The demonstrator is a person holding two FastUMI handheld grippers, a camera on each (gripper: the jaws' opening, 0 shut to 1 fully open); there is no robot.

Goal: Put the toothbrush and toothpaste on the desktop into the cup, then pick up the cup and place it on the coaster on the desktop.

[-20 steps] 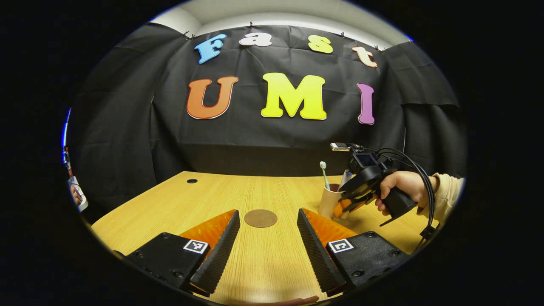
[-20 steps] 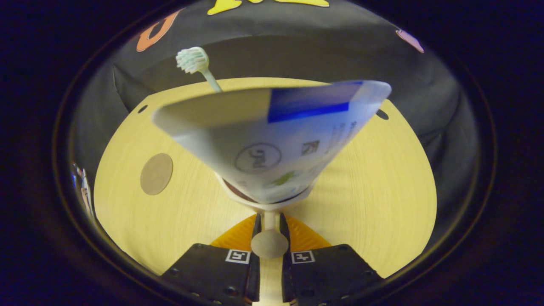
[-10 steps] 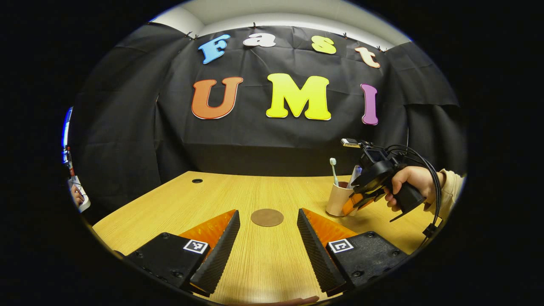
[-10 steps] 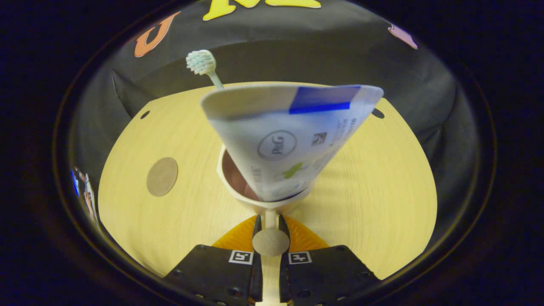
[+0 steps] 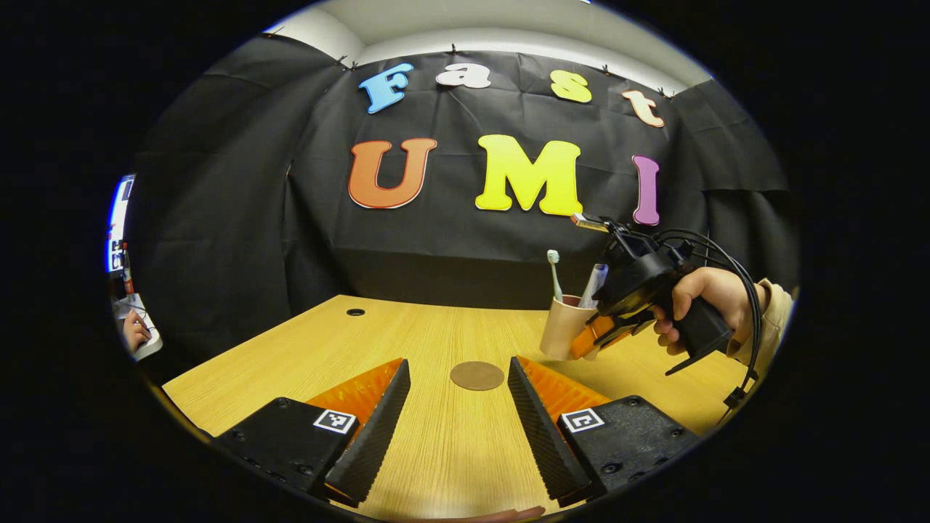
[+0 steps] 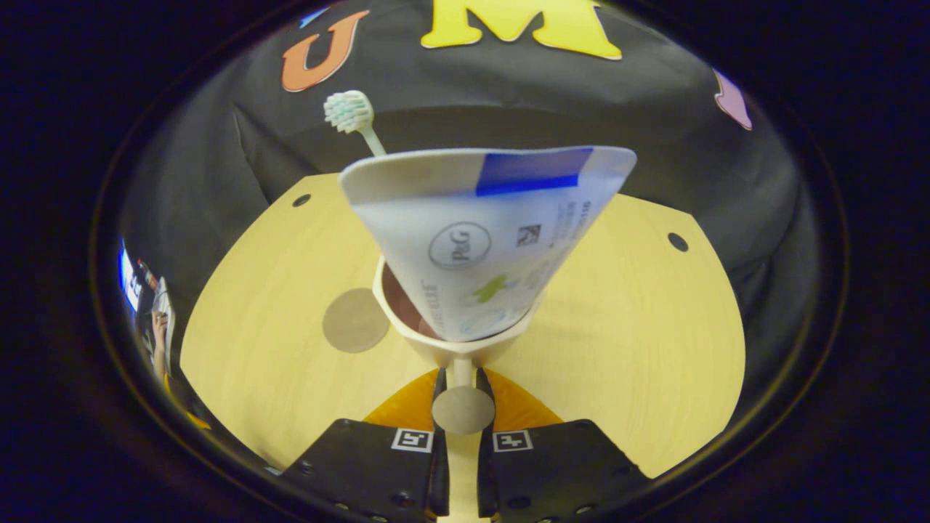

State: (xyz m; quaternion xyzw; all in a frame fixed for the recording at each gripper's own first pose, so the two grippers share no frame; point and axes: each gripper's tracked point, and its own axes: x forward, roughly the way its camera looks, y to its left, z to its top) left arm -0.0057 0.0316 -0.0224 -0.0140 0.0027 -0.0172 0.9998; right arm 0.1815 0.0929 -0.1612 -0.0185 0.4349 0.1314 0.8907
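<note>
Light wood-grain desk (image 5: 436, 436), with small round holes near its far corners, seen from the left gripper view; it also appears in the right gripper view (image 6: 639, 349).

Left hand-held gripper (image 5: 458, 428), black body with orange ribbed fingers, low over the near desk edge; its fingers are spread wide apart with nothing between them.

Right hand-held gripper (image 5: 607, 330), held by a hand (image 5: 701, 305) in a pale sleeve at the right of the left gripper view. In the right gripper view its own fingers (image 6: 459, 396) are drawn almost together and clamp the near rim of the cup from both sides.

Cream-coloured cylindrical cup (image 5: 565, 330), carried by the right hand-held gripper and raised clear of the desk, above and to the right of the coaster, not yet over it. Its rim and dark interior face the right gripper view (image 6: 450, 349).

White toothpaste tube with a blue band (image 6: 483, 232), standing upright in the cup with its flat crimped end upward; also seen in the left gripper view (image 5: 594, 282).

Thin round brown coaster (image 5: 476, 375), flat on the desk between the tips of the left hand-held gripper's fingers; in the right gripper view (image 6: 355, 320) it lies just left of the cup.

White toothbrush with pale green bristles (image 5: 555, 272), leaning in the cup, head uppermost (image 6: 350, 115).
</note>
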